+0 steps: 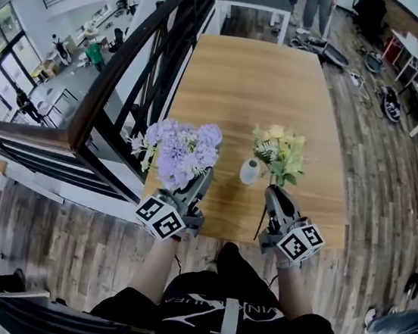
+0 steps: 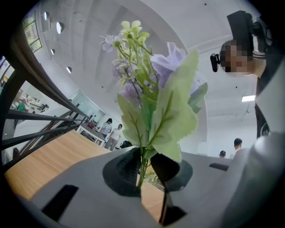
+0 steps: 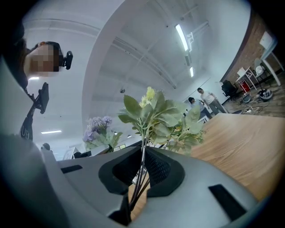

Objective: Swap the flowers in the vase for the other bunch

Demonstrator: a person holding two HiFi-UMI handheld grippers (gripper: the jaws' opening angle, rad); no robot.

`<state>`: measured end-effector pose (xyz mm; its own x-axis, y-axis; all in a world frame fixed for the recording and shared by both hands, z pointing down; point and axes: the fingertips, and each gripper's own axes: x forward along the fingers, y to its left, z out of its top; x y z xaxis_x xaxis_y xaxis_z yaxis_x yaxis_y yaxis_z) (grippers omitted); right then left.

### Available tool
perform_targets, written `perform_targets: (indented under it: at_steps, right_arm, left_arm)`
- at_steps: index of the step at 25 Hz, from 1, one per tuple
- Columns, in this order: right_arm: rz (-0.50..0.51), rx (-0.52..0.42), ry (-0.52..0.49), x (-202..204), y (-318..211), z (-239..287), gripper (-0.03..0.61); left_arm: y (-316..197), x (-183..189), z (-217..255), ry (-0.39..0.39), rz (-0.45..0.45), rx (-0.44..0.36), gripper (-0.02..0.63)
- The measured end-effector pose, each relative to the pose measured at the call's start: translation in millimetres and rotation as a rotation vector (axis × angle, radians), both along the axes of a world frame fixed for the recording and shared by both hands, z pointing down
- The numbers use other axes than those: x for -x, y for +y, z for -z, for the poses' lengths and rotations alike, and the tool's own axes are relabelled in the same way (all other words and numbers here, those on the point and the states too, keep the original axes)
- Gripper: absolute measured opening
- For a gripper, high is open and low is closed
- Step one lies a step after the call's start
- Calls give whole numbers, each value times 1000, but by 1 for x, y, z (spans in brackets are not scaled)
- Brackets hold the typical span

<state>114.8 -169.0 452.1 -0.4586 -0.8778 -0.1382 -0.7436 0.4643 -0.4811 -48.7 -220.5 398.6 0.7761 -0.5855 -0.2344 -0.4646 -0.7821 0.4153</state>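
Near the vase (image 1: pixel 249 171), both hand-held grippers (image 1: pixel 195 189) (image 1: pixel 278 200) clamp flower stems (image 2: pixel 143 165) (image 3: pixel 140 171), a grip only their views show.

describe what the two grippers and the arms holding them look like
The left gripper and right gripper are grey moulded shells with black ribbed pads. Each carries a white cube printed with black square markers. No sleeves cover the forearms; the clothing is black with white print.
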Motion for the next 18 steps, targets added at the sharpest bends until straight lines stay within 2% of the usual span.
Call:
perform_targets:
  at_steps: [18]
  right_arm:
    - [-20,-23,-4,11,35,4,46]
  left_arm:
    - [33,9,-1,-17,-25,-8,72]
